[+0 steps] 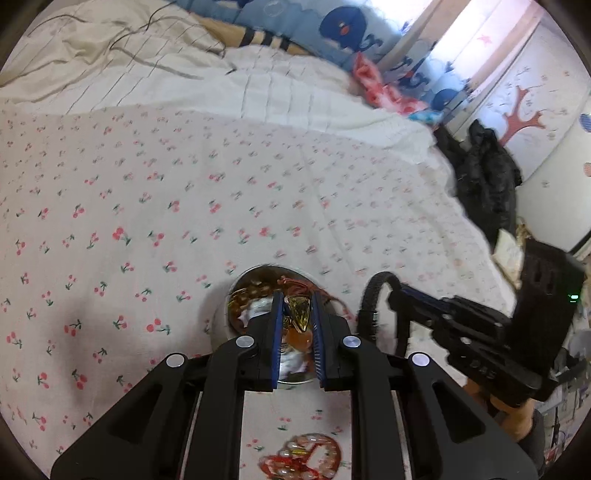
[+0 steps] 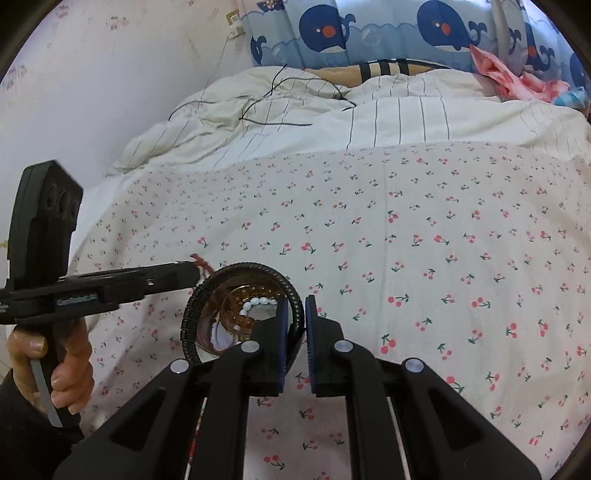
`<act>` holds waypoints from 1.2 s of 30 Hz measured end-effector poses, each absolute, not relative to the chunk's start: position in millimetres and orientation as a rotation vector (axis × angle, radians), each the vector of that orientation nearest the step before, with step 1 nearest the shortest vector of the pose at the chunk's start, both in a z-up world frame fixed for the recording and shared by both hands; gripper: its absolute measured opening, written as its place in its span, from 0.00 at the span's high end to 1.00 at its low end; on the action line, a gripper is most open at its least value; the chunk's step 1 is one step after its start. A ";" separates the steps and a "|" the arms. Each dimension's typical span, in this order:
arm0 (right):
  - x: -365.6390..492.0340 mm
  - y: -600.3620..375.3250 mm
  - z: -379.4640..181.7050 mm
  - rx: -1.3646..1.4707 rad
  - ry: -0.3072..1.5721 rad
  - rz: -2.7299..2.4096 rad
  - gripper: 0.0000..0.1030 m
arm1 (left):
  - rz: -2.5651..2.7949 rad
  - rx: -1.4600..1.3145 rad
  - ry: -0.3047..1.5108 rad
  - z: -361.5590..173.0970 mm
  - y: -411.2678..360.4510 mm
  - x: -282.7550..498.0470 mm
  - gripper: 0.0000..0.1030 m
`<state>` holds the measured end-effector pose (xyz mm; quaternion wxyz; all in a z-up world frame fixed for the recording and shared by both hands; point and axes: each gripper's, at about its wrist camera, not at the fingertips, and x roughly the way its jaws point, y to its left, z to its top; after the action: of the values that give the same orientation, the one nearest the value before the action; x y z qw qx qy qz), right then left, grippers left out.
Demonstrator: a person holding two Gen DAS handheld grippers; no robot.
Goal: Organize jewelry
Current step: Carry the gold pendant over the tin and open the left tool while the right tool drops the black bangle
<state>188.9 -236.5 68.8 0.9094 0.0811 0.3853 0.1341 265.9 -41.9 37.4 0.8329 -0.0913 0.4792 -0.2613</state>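
A round metal bowl [image 1: 255, 282] with bead bracelets in it sits on the cherry-print sheet; it also shows in the right wrist view [image 2: 221, 334]. My left gripper [image 1: 298, 308] is shut on a gold pendant [image 1: 299, 314] with a red cord and holds it over the bowl. My right gripper [image 2: 295, 314] is shut on a black ribbed bangle [image 2: 236, 267] and holds it just above the bowl's rim. The bangle also shows in the left wrist view [image 1: 373, 291]. A red and pearl bracelet [image 1: 301, 459] lies on the sheet below the left gripper.
The bed carries a cherry-print sheet [image 2: 424, 258], a rumpled striped duvet [image 2: 332, 110] with a thin black cable on it, and a whale-print pillow [image 2: 369, 33] at the back. A black jacket [image 1: 484, 173] hangs off the bed's right side.
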 end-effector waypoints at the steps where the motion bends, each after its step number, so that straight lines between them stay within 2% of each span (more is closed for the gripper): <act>1: 191.5 -235.4 67.2 0.160 0.800 0.272 0.90 | -0.538 -0.184 1.025 34.4 -41.8 266.7 0.87; 10: 215.5 -209.5 64.0 0.071 0.811 0.256 0.90 | -0.486 -0.198 1.046 34.3 -24.6 272.1 0.84; 12: 219.5 -199.6 62.3 0.039 0.816 0.260 0.90 | -0.474 -0.211 1.038 38.8 -18.9 271.2 0.81; 14: 223.1 -190.2 59.8 0.013 0.826 0.268 0.90 | -0.467 -0.229 1.029 42.9 -12.2 269.3 0.72; 19: 229.7 -164.0 44.8 -0.084 0.885 0.281 0.90 | -0.456 -0.234 1.011 51.6 -2.9 262.6 0.67; 20: 229.8 -160.7 41.6 -0.102 0.896 0.278 0.88 | -0.456 -0.232 1.009 52.7 -2.2 262.0 0.65; 23: 226.3 -165.6 40.8 -0.075 0.889 0.277 0.70 | -0.456 -0.219 1.006 55.6 -2.5 257.1 0.58; 30: 187.3 -200.1 74.3 0.011 0.821 0.261 0.65 | -0.463 -0.148 1.008 55.3 2.7 226.4 0.49; 36: 133.9 -215.6 36.6 0.017 0.921 0.318 0.65 | -0.481 -0.141 1.109 21.4 14.2 198.2 0.47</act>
<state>133.9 -215.6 36.6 0.8836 0.0083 0.4425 0.1529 198.2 14.2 21.4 0.8205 -0.0661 0.5211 -0.2258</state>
